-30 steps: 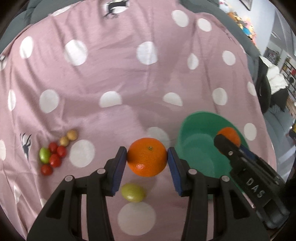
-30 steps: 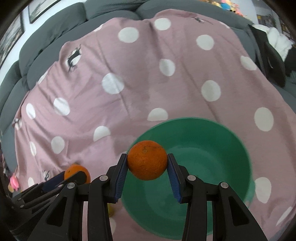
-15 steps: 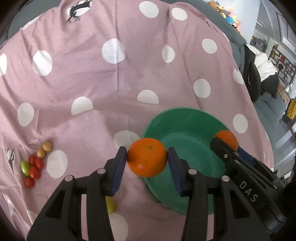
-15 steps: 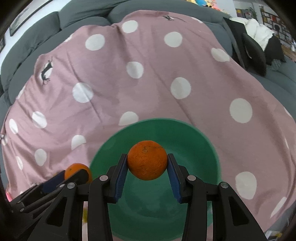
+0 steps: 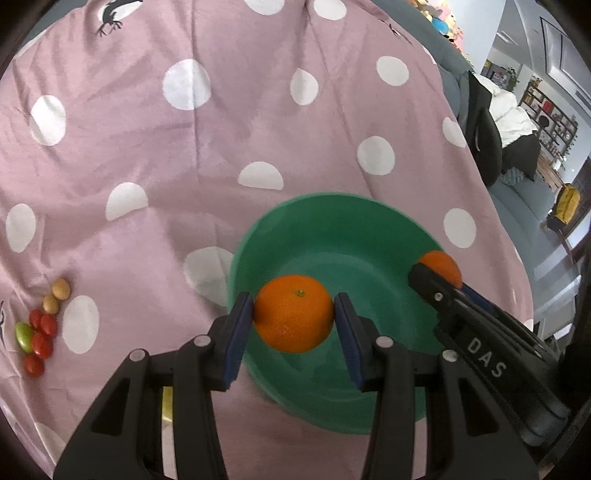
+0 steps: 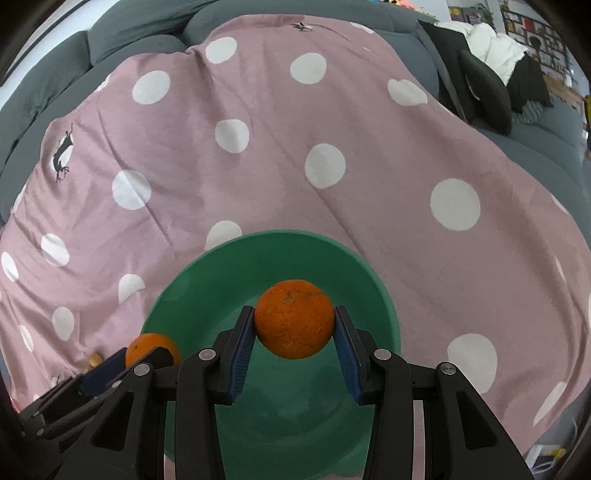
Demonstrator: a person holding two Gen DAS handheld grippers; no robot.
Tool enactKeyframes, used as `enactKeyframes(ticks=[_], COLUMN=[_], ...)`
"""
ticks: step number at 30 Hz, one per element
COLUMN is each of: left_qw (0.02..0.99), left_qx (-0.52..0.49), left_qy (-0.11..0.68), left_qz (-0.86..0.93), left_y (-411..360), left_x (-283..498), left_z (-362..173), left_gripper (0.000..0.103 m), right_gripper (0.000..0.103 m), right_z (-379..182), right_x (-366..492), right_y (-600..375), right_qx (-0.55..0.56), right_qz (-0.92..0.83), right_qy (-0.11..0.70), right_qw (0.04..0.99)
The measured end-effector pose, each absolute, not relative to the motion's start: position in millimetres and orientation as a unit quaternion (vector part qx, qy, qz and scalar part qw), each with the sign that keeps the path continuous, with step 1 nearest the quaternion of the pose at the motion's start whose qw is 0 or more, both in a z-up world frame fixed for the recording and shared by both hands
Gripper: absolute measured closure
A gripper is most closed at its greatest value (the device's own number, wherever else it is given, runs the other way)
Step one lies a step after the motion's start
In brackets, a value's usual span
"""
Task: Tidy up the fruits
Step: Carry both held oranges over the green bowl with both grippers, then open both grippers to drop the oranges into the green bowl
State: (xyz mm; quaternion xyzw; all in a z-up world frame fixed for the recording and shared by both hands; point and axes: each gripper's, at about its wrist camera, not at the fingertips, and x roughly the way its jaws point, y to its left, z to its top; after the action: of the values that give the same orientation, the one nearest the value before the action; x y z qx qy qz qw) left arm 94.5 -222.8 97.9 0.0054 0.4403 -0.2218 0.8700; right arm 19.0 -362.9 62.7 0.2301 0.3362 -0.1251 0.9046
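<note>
My left gripper (image 5: 294,319) is shut on an orange (image 5: 294,318) and holds it over the near left part of the green bowl (image 5: 332,229). My right gripper (image 6: 294,325) is shut on a second orange (image 6: 294,318) above the same bowl (image 6: 207,269). Each view shows the other gripper's orange at its side: the right one (image 5: 441,267) over the bowl's right rim, the left one (image 6: 151,347) over its left rim. The bowl looks empty inside.
The bowl sits on a pink sheet with white dots (image 5: 221,147) over a grey sofa (image 6: 129,33). A cluster of small red, green and tan fruits (image 5: 38,328) lies at the left. A yellow-green fruit (image 5: 167,406) shows under my left gripper.
Both grippers moved with their oranges toward the bowl; the left one came from over the sheet to above the bowl's inside. Both stayed shut.
</note>
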Motion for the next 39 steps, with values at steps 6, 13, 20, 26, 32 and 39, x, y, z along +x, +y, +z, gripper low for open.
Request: enactKeyframes(ticks=[6, 13, 20, 26, 32, 39], left_qw=[0.866, 0.861, 0.858, 0.856, 0.854, 0.853], left_qx=[0.017, 0.021, 0.021, 0.029, 0.035, 0.029], left_qy=[0.448, 0.455, 0.459, 0.462, 0.466, 0.465], left_qz=[-0.222, -0.226, -0.229, -0.230, -0.229, -0.234], left_y=[-229.4, -233.8, -236.6, -240.8, -244.2, -242.5], left_x=[93.7, 94.3, 94.2, 93.6, 93.6, 93.5], left_z=[91.3, 85.9, 83.1, 79.4, 76.3, 78.4], left_gripper=[0.058, 0.058, 0.058, 0.058, 0.058, 0.057], right_gripper=[0.059, 0.059, 0.059, 0.058, 0.058, 0.058], right_z=[59.5, 57.8, 56.4, 53.5, 51.1, 50.4], right_x=[20.3, 21.9, 22.4, 24.4, 24.3, 24.7], right_y=[-365.4, -366.3, -367.5, -365.9, -366.8, -365.9], right_qx=[0.234, 0.236, 0.237, 0.235, 0.233, 0.231], right_qz=[-0.126, -0.125, -0.126, -0.123, -0.125, -0.129], right_qy=[0.342, 0.347, 0.351, 0.357, 0.362, 0.366], right_qw=[0.901, 0.899, 0.897, 0.896, 0.894, 0.892])
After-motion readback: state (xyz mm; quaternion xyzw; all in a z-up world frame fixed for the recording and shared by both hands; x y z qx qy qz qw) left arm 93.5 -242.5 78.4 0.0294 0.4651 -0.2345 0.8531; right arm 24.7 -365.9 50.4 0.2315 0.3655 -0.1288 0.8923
